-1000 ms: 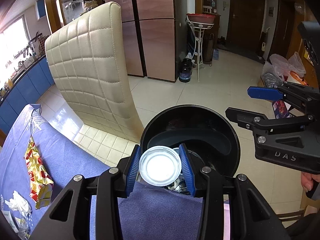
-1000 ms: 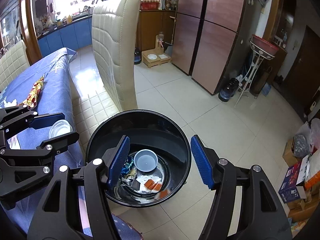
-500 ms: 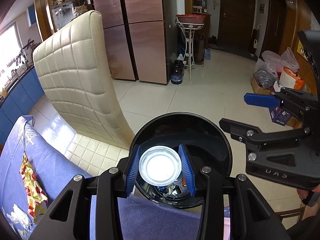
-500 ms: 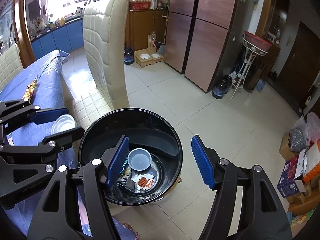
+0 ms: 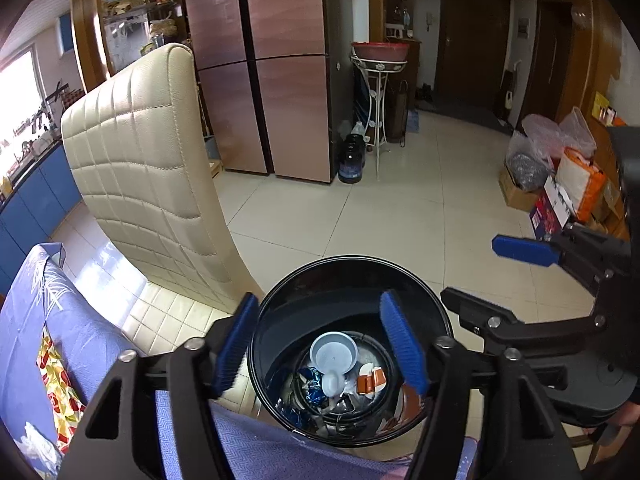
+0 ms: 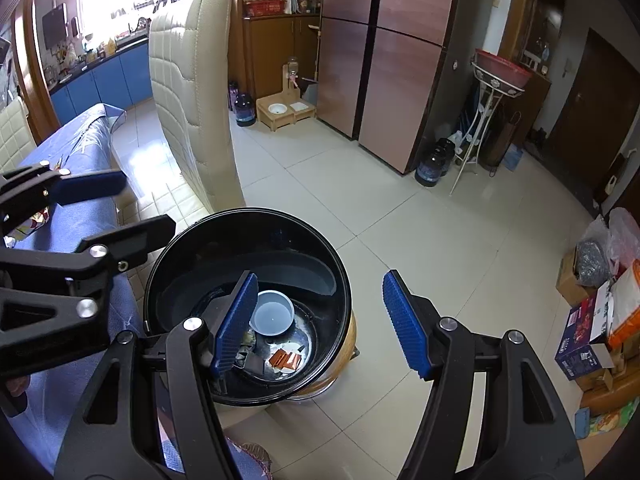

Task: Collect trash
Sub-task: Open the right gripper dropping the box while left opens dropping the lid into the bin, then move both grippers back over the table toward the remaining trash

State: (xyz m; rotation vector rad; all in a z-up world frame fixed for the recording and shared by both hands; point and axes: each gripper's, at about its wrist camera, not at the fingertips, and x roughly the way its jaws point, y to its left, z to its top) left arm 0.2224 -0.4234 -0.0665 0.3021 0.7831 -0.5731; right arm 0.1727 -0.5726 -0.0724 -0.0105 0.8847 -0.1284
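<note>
A tiled kitchen-dining room fills both fisheye views, with a tall copper-coloured fridge (image 5: 280, 80) at the back and a cream quilted chair (image 5: 148, 168) standing beside a table under a blue cloth (image 5: 80, 340). Just off the near edge of that table sits a round black trash bin (image 5: 436, 312), open at the top, its rim close against the table's edge. Inside, on the bin's floor, lie a shallow pale plastic cup (image 5: 333, 352), a small whitish piece just below it that may be falling or already at rest, crumpled blue foil wrappers (image 5: 310, 380) and an orange packet (image 5: 372, 378). The left gripper (image 5: 320, 344) hangs directly over the bin's mouth with its blue pads spread wide and nothing between them. The right gripper (image 6: 320, 320) hovers near the bin's right rim, likewise spread apart and empty. Judging from this, the drop into the bin is the step in hand, and it looks complete for this piece. More litter waits on the table: a red-and-yellow patterned wrapper (image 5: 56, 384) near its left edge and a crumpled white scrap (image 5: 40, 444) near its near-left corner. The next move probably calls for swinging one empty gripper back over the cloth, lowering its pads either side of a wrapper, and closing on thin, slippery, easily missed material.
</note>
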